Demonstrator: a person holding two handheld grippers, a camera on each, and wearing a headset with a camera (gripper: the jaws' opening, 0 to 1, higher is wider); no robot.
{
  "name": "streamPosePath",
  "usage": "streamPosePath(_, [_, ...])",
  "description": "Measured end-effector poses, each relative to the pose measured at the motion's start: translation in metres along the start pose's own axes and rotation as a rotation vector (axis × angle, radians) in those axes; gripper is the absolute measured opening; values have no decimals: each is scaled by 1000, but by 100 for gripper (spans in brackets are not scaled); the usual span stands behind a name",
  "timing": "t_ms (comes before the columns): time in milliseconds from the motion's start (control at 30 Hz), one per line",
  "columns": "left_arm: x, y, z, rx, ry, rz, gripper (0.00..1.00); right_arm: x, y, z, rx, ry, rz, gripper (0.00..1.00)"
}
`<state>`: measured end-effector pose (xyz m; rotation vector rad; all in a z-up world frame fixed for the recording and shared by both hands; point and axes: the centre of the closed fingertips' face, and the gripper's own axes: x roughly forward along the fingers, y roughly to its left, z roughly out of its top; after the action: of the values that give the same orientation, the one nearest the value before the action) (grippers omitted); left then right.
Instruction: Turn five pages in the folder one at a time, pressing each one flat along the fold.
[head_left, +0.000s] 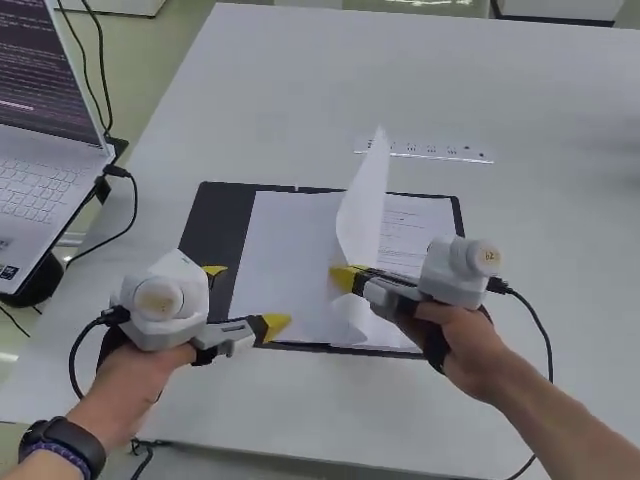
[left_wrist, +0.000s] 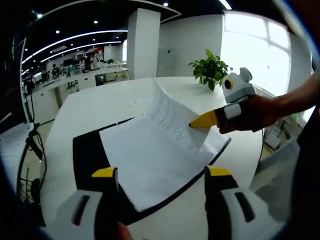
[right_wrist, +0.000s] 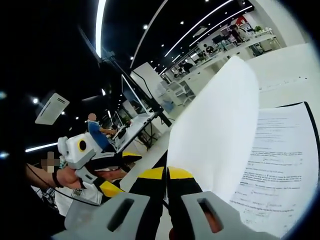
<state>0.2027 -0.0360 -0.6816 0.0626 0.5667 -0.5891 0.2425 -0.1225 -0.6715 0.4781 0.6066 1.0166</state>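
Between the two claws, seen from above, the black folder (head_left: 215, 230) lies open on the white surface (head_left: 300, 80). The right claw (head_left: 347, 279) is pinched closed on the lower edge of a page (head_left: 365, 200), which curls upright just above its tips. I'd say it is midway through a turn. The left claw (head_left: 245, 297) gapes wide with nothing in it, hovering at the folder's near corner, likely ready to press the sheet flat along the fold. Beyond the right claw lies a power strip (head_left: 425, 150). Well off the left claw's outer side sits a laptop (head_left: 30, 150). Neither crowds the folder.

From the left claw's camera, the raised page hangs ahead of its spread jaws, the right claw's yellow tip gripping it. A plant (left_wrist: 210, 70) stands far behind.

From the right claw's camera, its jaws meet tight on the page, and a printed sheet (right_wrist: 280, 155) lies uncovered just beyond them. The page's own floppy curl looks like the only hindrance.
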Motion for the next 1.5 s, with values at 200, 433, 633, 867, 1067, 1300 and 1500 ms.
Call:
streamPosePath(200, [-13,9,-8,-36,-6,19,69,19,8,-1,6,14,13,0])
streamPosePath(433, [-25,13,-22,-88,-5,30,68,41,19,-10,-5,53,38,0])
streamPosePath(633, [-34,18,-29,-105,-9,42,68,59,24,-19,0,85,50,0])
streamPosePath(867, [-42,23,-33,-132,-20,45,68,77,24,-35,13,136,54,0])
streamPosePath(1067, [-45,20,-39,-151,-14,40,67,87,25,-46,19,171,56,0])
streamPosePath(1300, [-47,19,-36,-168,-31,45,67,98,25,-60,24,208,54,0])
streamPosePath(1500, [-48,17,-33,-176,-42,49,67,108,18,-77,19,268,31,0])
